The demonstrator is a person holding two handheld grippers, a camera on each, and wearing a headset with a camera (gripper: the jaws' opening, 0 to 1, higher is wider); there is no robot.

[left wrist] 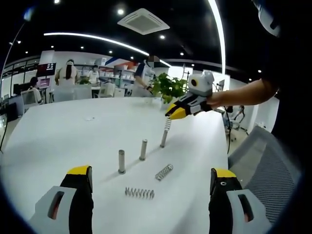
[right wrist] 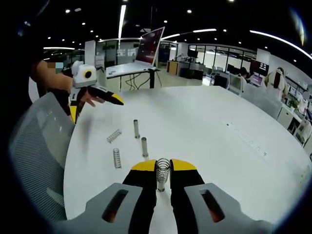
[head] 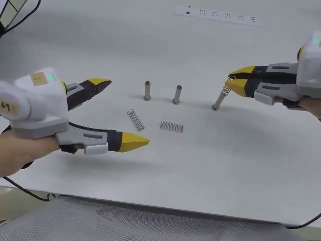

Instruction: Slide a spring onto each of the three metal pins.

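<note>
Two short metal pins (head: 147,91) (head: 177,94) stand upright on the white table (head: 200,165). A third pin (head: 217,103) leans to the right, with a spring (head: 225,91) around its top. My right gripper (head: 234,83) is shut on that spring (right wrist: 163,170), which sits between its yellow tips above the pin (right wrist: 160,186). Two loose springs (head: 135,119) (head: 171,126) lie in front of the pins. My left gripper (head: 120,113) hovers wide open left of them, holding nothing; past its tips (left wrist: 151,176) lie the springs (left wrist: 139,193) (left wrist: 164,171).
A white power strip (head: 215,14) lies at the table's far edge. A grey mesh chair (head: 125,223) sits at the near edge. Cables trail off the table's left side. Desks and people fill the office behind.
</note>
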